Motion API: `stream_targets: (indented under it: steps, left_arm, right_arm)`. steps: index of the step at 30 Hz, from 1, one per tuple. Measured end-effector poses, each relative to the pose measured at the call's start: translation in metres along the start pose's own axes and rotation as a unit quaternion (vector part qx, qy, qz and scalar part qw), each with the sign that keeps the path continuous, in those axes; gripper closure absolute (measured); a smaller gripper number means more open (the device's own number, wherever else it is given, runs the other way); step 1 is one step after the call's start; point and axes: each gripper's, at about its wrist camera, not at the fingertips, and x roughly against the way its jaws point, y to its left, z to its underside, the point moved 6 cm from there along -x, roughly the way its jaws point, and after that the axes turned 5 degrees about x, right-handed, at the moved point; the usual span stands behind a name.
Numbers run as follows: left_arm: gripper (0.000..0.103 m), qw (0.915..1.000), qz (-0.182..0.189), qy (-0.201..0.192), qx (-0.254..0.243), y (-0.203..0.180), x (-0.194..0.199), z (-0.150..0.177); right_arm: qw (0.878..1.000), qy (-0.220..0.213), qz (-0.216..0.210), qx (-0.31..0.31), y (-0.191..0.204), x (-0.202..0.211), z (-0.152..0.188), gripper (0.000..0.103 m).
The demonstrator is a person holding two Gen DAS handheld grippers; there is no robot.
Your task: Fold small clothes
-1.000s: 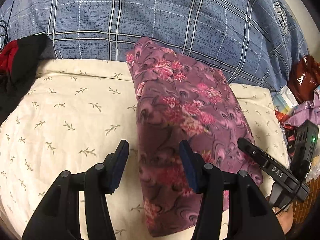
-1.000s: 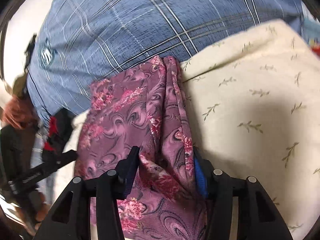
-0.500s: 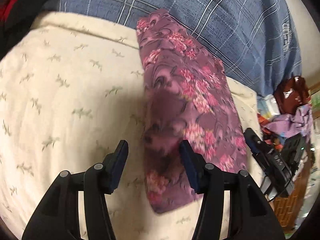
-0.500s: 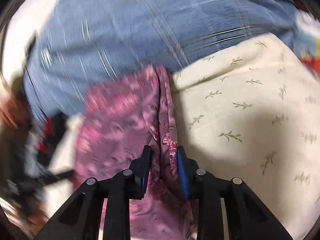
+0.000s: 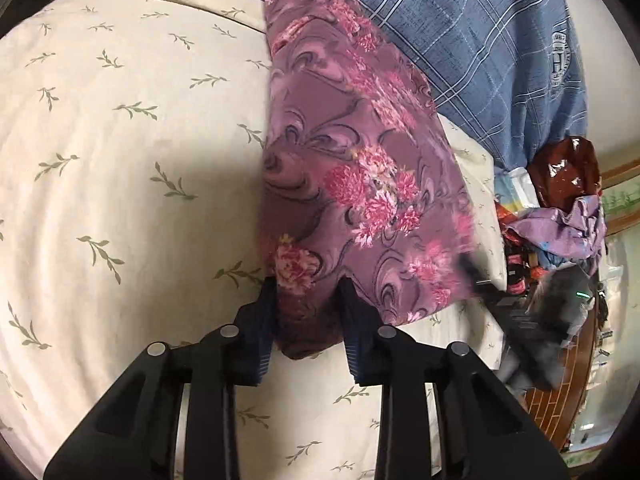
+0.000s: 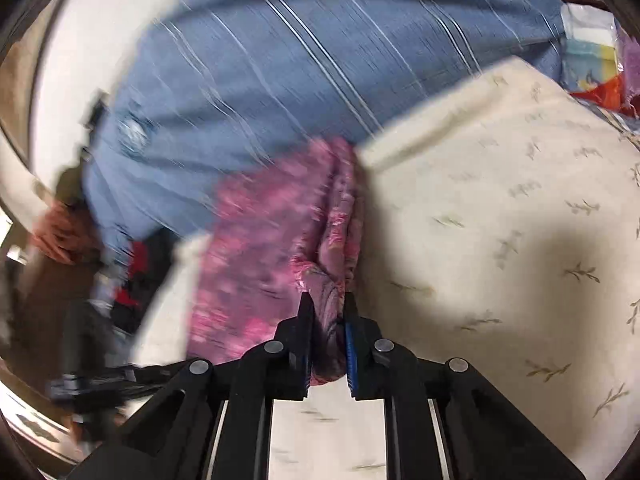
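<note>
A purple floral garment point(image 5: 352, 160) lies folded in a long strip on the cream leaf-print cover point(image 5: 120, 160). My left gripper point(image 5: 308, 292) has its jaws partly closed around the near left corner of the garment, with cloth bunched between them. My right gripper point(image 6: 328, 308) is shut on the garment's point(image 6: 272, 248) other near corner, with a fold of cloth pinched between the blue pads. The right wrist view is blurred by motion. The right gripper also shows in the left wrist view point(image 5: 520, 312), blurred at the garment's right edge.
A blue plaid cover point(image 5: 480, 40) lies behind the cream one. A pile of clothes and bags point(image 5: 560, 208) sits at the right edge. Dark and red clothes point(image 6: 132, 276) lie at the left in the right wrist view.
Both grippers have closed in on the garment's near corners. The left moved forward and narrowed around the cloth. The right went from open to shut on a fold and is moving fast.
</note>
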Motion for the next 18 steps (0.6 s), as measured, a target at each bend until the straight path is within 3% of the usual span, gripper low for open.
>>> stream_targets:
  steps: [2,3,5,7,9,11,15,17,18]
  left_arm:
    - [0.076,0.9998,0.008,0.006,-0.018,0.000,0.009,-0.001]
    - [0.076,0.9997,0.015,0.001,-0.021,0.001,0.016,-0.004]
    - [0.074,0.9992,0.024,-0.024,-0.020,0.006,0.031,-0.020]
    - [0.063,0.9989,0.025,-0.036,-0.017,0.006,0.036,-0.040]
    - [0.050,0.9987,0.025,-0.044,0.001,0.008,0.036,-0.062]
    - [0.048,0.9987,0.034,-0.036,0.012,0.004,0.024,-0.081]
    - [0.045,0.9987,0.043,0.002,0.028,-0.008,-0.013,-0.102]
    - [0.037,0.9989,0.033,0.015,0.030,-0.007,-0.026,-0.102]
    - [0.032,0.9992,0.031,0.015,0.022,-0.010,-0.031,-0.102]
  right_arm:
    - [1.000,-0.008,-0.016,-0.008,-0.001,0.003,0.002,0.088]
    - [1.000,-0.009,-0.022,-0.019,-0.003,0.007,-0.001,0.079]
    - [0.998,-0.025,-0.041,-0.047,-0.009,0.016,-0.015,0.071]
    - [0.993,-0.050,-0.064,-0.081,-0.018,0.020,-0.034,0.049]
    - [0.989,-0.055,-0.084,-0.109,-0.022,0.010,-0.054,0.042]
    - [0.988,-0.039,-0.101,-0.110,-0.014,-0.013,-0.070,0.041]
    - [0.990,0.000,-0.096,-0.100,-0.010,-0.053,-0.075,0.041]
    - [0.986,0.009,-0.148,-0.076,0.007,-0.064,-0.077,0.041]
    - [0.978,0.029,-0.198,-0.063,0.021,-0.070,-0.077,0.040]
